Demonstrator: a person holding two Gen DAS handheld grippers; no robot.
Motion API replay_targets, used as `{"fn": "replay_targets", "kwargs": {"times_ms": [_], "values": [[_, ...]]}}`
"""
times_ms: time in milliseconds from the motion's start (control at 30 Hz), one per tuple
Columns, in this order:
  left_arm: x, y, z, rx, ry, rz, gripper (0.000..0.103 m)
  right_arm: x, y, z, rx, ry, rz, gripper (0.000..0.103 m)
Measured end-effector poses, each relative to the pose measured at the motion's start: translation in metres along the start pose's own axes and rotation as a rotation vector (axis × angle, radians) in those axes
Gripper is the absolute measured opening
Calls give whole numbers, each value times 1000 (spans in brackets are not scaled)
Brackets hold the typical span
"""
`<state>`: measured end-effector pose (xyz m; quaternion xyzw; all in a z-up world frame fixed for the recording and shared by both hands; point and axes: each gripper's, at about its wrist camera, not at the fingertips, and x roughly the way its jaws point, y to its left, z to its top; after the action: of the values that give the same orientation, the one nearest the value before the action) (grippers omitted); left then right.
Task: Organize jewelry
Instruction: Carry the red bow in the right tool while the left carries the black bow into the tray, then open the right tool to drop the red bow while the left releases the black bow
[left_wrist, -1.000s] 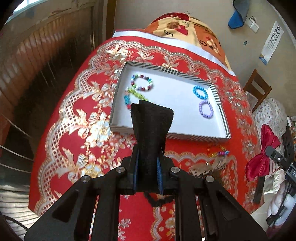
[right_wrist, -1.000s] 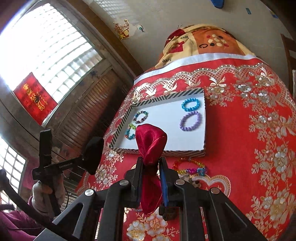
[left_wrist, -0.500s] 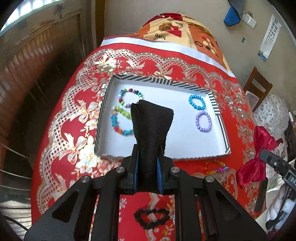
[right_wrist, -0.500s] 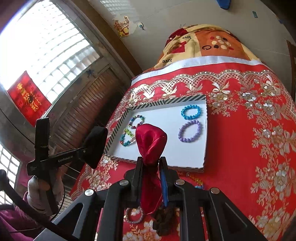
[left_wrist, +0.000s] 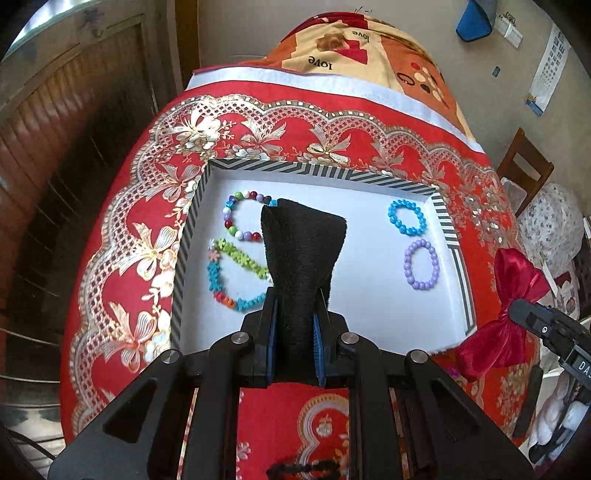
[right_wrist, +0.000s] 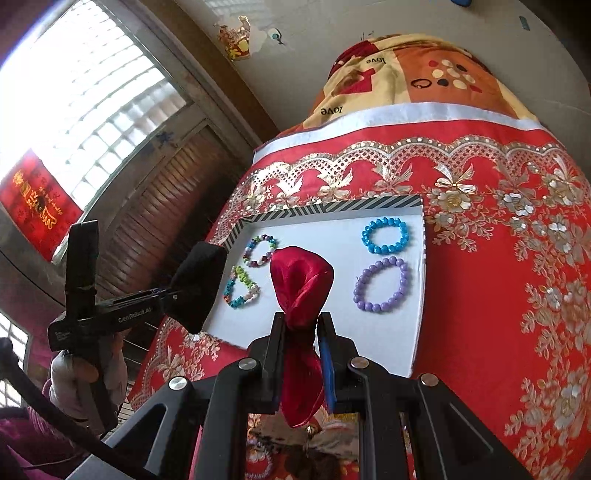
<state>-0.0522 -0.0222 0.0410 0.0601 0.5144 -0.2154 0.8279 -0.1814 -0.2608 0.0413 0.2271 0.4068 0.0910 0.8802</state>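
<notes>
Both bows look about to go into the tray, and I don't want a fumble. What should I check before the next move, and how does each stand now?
1. Left claw shut on the black bow: ok.
2. Right claw shut on the red bow: ok.
3. Bare white floor in the tray's middle, between the bracelets: ok.
4. Blue bracelet and purple bracelet apart from each other at the right: ok.
5. Mixed bead bracelet and flower bracelet at the left, clear of the middle: ok.
6. Whether either bow already touches the tray floor: cannot tell.
</notes>
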Motion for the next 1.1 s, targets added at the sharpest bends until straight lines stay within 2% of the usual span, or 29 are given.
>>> {"fn": "replay_targets", "kwargs": {"times_ms": [333, 567, 833, 1100], "values": [[37, 0, 30, -15, 50, -15, 15, 37, -11, 29, 19, 28, -9, 16], [67, -2, 53, -27, 75, -15, 15, 85, -19, 60, 24, 69, -24, 16], [101, 2, 70, -42, 112, -12, 15, 135, -30, 83, 18, 141, -41, 16], [123, 2, 80, -46, 130, -5, 15, 165, -45, 98, 24, 166, -55, 16]]}}
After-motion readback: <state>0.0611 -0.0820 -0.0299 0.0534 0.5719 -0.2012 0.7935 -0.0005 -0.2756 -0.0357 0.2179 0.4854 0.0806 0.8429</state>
